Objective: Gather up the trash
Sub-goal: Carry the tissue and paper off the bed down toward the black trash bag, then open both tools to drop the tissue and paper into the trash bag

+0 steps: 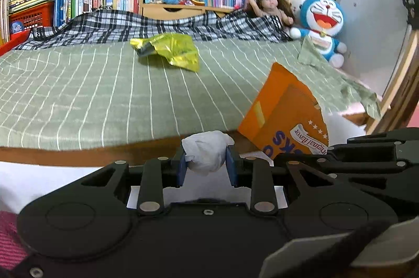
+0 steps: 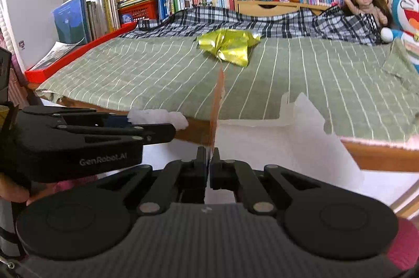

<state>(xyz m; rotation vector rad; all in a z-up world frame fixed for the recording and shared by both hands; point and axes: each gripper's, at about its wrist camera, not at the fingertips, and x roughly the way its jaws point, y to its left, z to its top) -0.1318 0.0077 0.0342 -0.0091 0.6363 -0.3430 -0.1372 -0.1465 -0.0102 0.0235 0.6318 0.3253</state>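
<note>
A green striped bedspread [image 1: 91, 94] lies broad and mostly bare; a crumpled yellow wrapper [image 1: 170, 50] sits mid-bed. The right gripper [image 2: 209, 162] pinches an orange snack packet [image 1: 285, 118] by its edge, seemingly torn. The left gripper [image 1: 207, 165] clamps a white tissue wad [image 1: 207, 152] just off the bed's wooden edge [image 1: 78, 155].

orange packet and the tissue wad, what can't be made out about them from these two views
- Orange packet, left wrist view: lower corner and part of its print hidden behind the right tongs.
- Orange packet, right wrist view: seen edge-on, a thin strip, face unreadable.
- Tissue wad: sides covered by the left tongs pads.
- Any trash bin: outside both views.
</note>
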